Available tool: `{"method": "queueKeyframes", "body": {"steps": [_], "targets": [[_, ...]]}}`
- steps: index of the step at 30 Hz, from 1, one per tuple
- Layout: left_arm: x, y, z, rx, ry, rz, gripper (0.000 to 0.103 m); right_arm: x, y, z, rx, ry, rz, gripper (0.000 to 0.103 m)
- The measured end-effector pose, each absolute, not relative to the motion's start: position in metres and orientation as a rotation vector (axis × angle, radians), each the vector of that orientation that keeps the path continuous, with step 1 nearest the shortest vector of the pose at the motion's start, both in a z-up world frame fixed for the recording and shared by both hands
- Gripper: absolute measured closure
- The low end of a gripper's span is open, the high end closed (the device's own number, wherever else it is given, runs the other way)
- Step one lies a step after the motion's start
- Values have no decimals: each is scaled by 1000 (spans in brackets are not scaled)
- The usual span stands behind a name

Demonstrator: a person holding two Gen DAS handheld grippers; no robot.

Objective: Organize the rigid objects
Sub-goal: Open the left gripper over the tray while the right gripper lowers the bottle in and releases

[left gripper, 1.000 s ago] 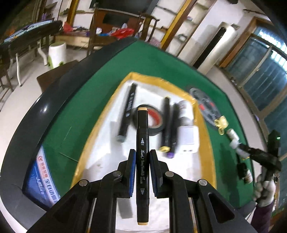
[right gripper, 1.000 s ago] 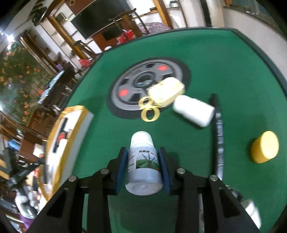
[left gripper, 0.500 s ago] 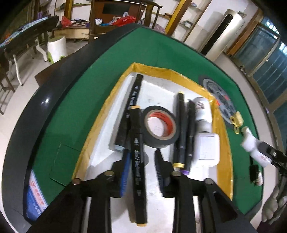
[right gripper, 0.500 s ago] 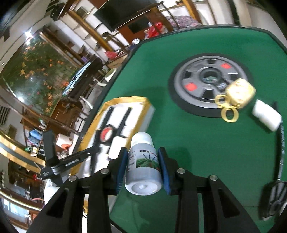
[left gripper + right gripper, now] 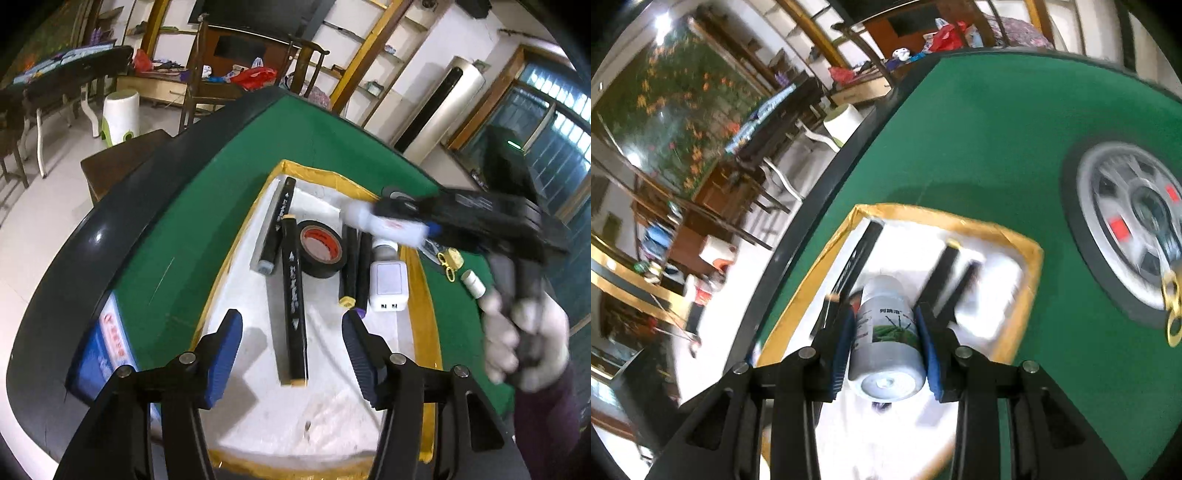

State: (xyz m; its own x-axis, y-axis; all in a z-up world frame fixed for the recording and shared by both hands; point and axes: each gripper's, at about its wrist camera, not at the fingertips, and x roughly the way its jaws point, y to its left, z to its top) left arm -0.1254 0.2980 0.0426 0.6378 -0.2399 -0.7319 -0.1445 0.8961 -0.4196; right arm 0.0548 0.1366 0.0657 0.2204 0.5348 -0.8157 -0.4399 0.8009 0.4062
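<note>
Over green table [image 5: 192, 229], white tray [image 5: 258, 398] holding marker [image 5: 293, 295], tape [image 5: 320, 248], charger [image 5: 388, 286]; left gripper [image 5: 291, 341] jaws wide, empty; right gripper [image 5: 884, 341] clamping bottle [image 5: 886, 332] above tray.

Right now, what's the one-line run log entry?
left tool: open, above tray | marker: lying in tray | right tool: shut on bottle, over tray
</note>
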Motion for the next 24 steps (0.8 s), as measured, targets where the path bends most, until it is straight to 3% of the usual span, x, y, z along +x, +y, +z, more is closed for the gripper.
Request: {"method": "queueKeyframes", "body": {"steps": [11, 14, 20, 24], "targets": [[-134, 313, 38, -537, 872, -79, 42, 89, 188, 38, 2, 1199, 659, 68], [-133, 312, 40, -553, 869, -87, 36, 92, 179, 39, 31, 1175, 624, 49], [-132, 309, 38, -569, 881, -89, 36, 75, 146, 63, 23, 1081, 598, 46], [-134, 301, 42, -560, 879, -83, 36, 52, 116, 78, 2, 1008, 574, 36]]}}
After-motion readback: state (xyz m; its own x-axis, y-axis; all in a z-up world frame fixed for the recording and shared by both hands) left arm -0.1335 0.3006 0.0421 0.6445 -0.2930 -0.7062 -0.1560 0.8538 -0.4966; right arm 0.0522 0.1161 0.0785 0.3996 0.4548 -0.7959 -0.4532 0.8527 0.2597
